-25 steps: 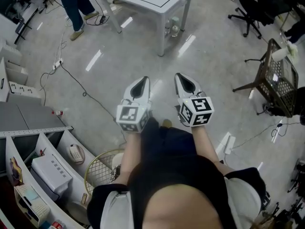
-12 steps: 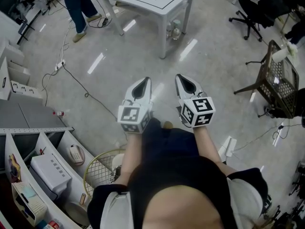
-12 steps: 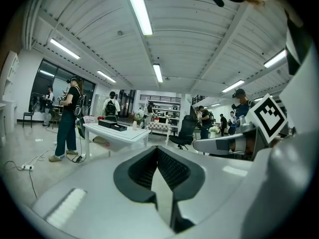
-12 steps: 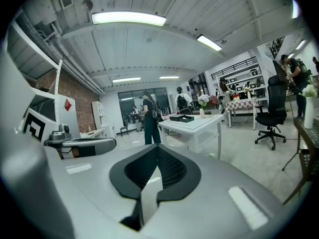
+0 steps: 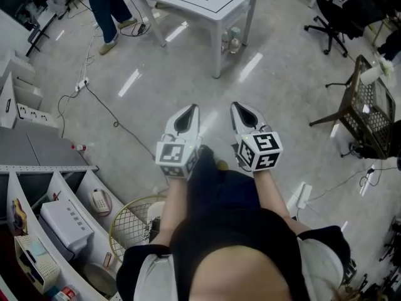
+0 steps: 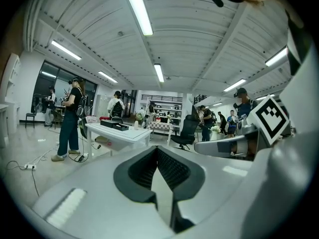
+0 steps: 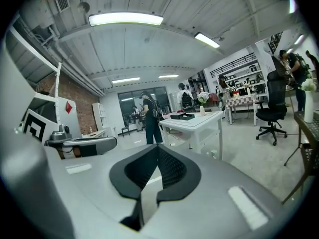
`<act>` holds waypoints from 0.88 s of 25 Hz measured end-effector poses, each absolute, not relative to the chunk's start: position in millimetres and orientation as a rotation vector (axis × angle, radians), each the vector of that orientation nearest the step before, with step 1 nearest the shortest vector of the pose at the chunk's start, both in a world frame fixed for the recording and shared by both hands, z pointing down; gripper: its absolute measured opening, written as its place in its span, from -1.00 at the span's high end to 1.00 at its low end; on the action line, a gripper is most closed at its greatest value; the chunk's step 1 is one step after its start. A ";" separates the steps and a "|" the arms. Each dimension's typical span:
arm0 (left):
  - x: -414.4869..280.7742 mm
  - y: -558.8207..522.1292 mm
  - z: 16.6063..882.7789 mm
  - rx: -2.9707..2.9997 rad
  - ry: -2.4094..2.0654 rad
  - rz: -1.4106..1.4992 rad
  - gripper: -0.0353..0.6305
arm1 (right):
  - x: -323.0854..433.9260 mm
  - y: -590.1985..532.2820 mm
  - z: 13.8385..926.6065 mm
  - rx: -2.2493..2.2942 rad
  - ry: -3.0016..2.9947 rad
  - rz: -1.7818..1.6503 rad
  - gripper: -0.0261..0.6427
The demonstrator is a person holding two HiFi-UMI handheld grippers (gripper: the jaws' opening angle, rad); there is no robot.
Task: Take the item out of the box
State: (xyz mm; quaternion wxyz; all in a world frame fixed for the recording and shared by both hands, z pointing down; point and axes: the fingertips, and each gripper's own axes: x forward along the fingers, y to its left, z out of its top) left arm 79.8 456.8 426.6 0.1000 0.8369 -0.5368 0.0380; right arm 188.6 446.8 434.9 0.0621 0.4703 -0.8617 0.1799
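Not much has moved since a second ago: your head view has tipped a touch, so the white surface (image 5: 216,5) sits a bit lower in it, and both tools hang over the same patch of floor (image 5: 156,61). Your left tool (image 5: 186,115) and right tool (image 5: 244,110) are both closed on nothing. The black box (image 6: 115,126) sits on that far surface, well apart from you, and the item inside is too small to tell. My guess is that the box is flat and stiff and the item is light. Take the item by an edge, and expect the box to slide. There's a loose cable (image 5: 114,124) on the left, an office chair (image 5: 331,11) far right, and a person (image 5: 103,2) far left.
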 end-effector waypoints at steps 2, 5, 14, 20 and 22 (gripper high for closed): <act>79.0 456.0 428.3 2.469 -1.587 0.114 0.86 | 187.0 447.6 436.2 1.423 -2.606 0.552 0.92; 77.6 451.5 428.4 2.470 -1.591 0.114 0.86 | 187.1 443.9 437.8 1.424 -2.605 0.557 0.92; 70.8 423.9 421.8 2.476 -1.599 0.109 0.86 | 187.4 413.5 436.6 1.459 -2.595 0.553 0.92; 56.3 400.1 417.2 2.472 -1.607 0.090 0.86 | 179.0 387.7 431.4 1.477 -2.595 0.544 0.92; 48.9 391.5 414.7 2.469 -1.617 0.097 0.86 | 173.3 379.3 430.1 1.472 -2.594 0.538 0.92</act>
